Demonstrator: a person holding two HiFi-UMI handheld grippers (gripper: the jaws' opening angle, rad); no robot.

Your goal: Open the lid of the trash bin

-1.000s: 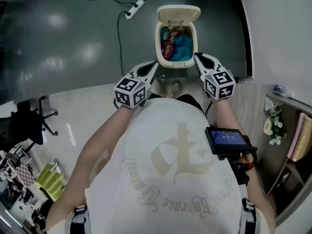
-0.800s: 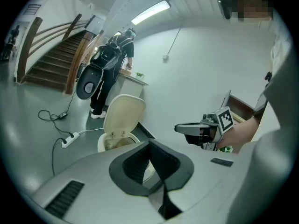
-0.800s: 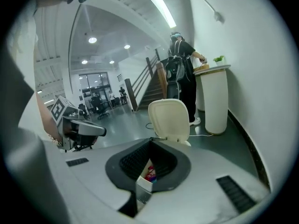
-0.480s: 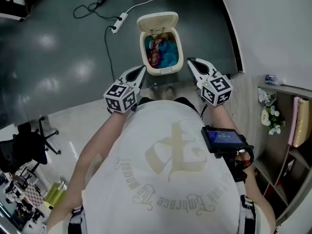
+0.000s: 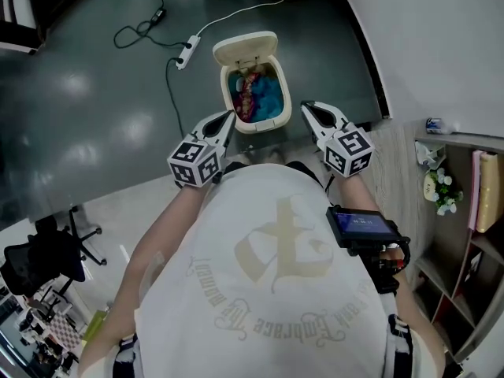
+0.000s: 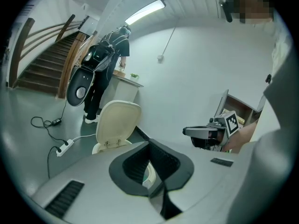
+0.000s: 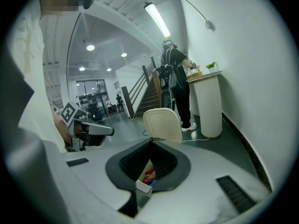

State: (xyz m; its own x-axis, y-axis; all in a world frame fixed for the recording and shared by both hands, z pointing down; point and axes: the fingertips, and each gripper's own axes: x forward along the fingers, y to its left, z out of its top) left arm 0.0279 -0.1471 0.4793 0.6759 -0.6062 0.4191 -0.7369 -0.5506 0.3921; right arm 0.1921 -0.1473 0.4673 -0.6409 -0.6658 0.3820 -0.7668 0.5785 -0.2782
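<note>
The cream trash bin (image 5: 255, 125) stands on the dark floor with its lid (image 5: 245, 48) swung up and back. Blue and red rubbish (image 5: 263, 98) fills the inside. In the head view my left gripper (image 5: 227, 120) hangs just left of the bin's near corner and my right gripper (image 5: 309, 110) just right of it. Both are shut with nothing held, and neither touches the bin. The raised lid (image 6: 116, 120) shows beyond my left gripper (image 6: 152, 172) in the left gripper view. In the right gripper view the lid (image 7: 162, 124) stands behind my right gripper (image 7: 146, 171).
A power strip (image 5: 187, 52) with a white cable lies on the floor left of the bin. The white wall curves close on the right, by a shelf with flowers (image 5: 441, 192). An office chair (image 5: 49, 255) stands at the left. A person (image 7: 175, 85) stands at a white pedestal beyond.
Both grippers have drawn back from the bin's rim, where their tips rested a second ago. The bin now sits farther off in the head view. The lid stays raised.
</note>
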